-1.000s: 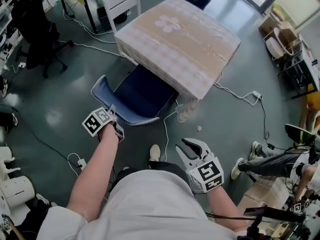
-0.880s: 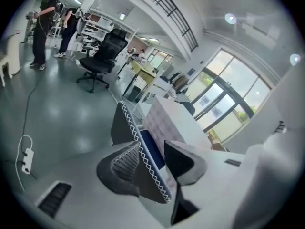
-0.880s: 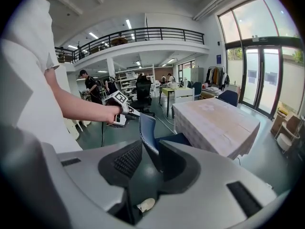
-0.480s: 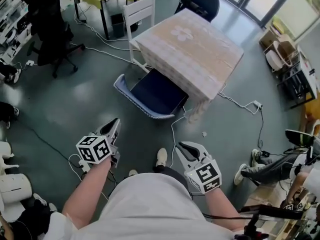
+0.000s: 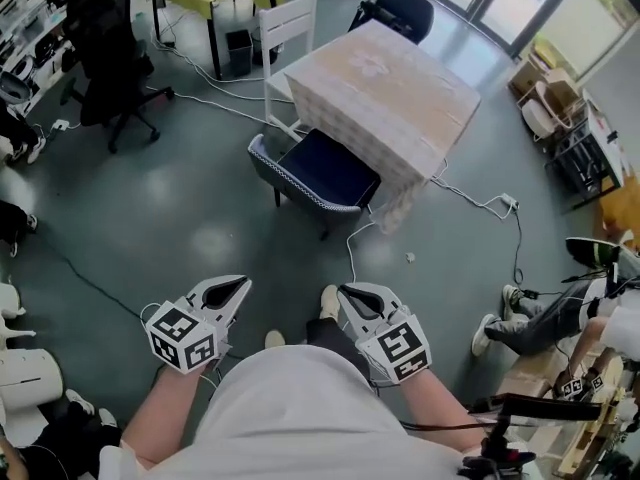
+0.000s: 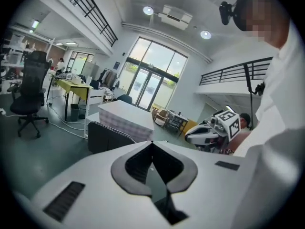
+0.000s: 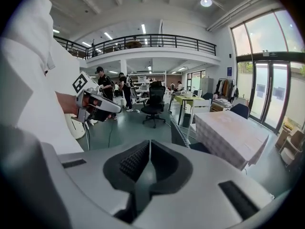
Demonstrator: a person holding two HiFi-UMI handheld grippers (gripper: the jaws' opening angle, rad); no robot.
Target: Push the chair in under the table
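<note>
The blue chair (image 5: 330, 173) stands with its seat partly under the cloth-covered table (image 5: 380, 78), its backrest toward me. Both grippers are held close to my body, well short of the chair and touching nothing. My left gripper (image 5: 238, 288) is shut and empty. The jaws of my right gripper (image 5: 350, 294) are closing, tips nearly together, with nothing between them. The left gripper view shows its shut tips (image 6: 152, 142) with the chair (image 6: 108, 136) and table (image 6: 125, 118) ahead. In the right gripper view the tips (image 7: 150, 141) point at the chair (image 7: 180, 135) and table (image 7: 228, 130).
A white chair (image 5: 290, 23) and a dark chair (image 5: 400, 8) stand at the table's far sides. A black office chair (image 5: 105, 38) is at the left. Cables (image 5: 480, 203) trail across the floor. A person's legs (image 5: 540, 320) stretch out at the right. My shoes (image 5: 328, 303) are below.
Both grippers have drawn back from the chair toward my body, and both sets of jaws have closed. The left gripper left the chair's backrest and rose. The view has backed away.
</note>
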